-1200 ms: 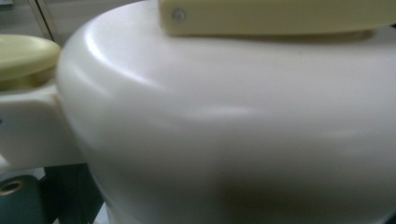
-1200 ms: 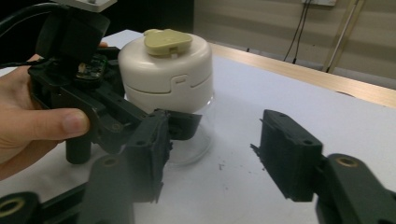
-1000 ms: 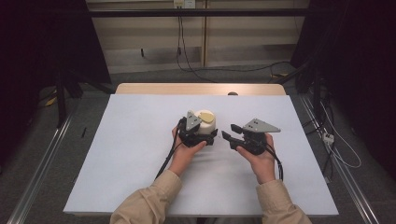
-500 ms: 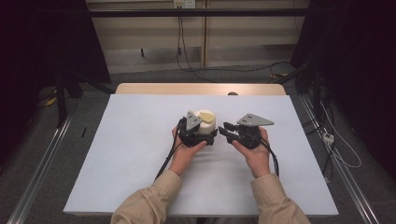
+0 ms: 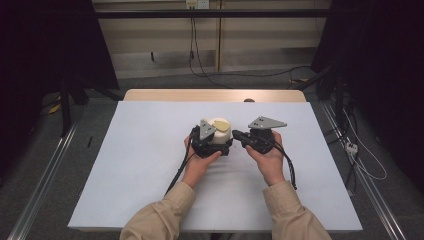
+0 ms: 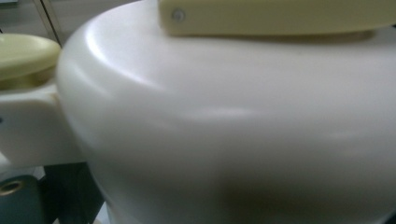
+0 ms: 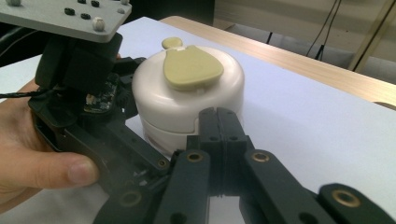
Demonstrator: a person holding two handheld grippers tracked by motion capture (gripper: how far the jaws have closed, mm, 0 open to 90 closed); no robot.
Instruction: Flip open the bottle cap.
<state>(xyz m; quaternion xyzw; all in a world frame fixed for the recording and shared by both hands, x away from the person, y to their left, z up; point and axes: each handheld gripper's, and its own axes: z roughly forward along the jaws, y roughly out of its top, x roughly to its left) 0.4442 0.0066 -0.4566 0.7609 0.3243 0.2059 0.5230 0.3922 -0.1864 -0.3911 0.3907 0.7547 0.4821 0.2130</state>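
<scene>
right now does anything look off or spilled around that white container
Nothing stands out. The white container sits upright on the table, its yellowish lid flap flat, no spill. The left gripper is against it; the right gripper is shut beside it.

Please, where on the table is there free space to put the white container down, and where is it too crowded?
The white sheet is bare to the left of the left gripper, to the right of the right gripper, and between the white container and the wooden table edge. The middle is crowded: both grippers meet at the container.
</scene>
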